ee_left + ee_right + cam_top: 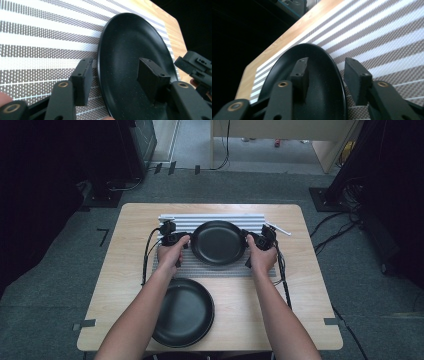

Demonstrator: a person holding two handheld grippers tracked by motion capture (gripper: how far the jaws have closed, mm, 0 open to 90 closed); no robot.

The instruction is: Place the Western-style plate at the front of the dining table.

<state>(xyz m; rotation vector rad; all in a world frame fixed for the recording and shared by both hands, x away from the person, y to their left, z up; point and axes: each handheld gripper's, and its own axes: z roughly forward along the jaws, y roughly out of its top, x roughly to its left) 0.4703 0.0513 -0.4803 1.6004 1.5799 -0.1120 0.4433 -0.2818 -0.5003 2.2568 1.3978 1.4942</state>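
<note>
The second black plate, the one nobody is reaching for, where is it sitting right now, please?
In the high view the second black plate lies on the bare wooden table, near its front edge, left of centre, just in front of the striped mat.

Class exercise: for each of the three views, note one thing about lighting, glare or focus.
High view: table evenly lit, surroundings dark. Left gripper view: placemat stripes glare white, fingers soft. Right gripper view: black plate dim, left background nearly black.

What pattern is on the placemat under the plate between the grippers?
The placemat is woven in white and grey-brown stripes, clearest in the left gripper view.
</note>
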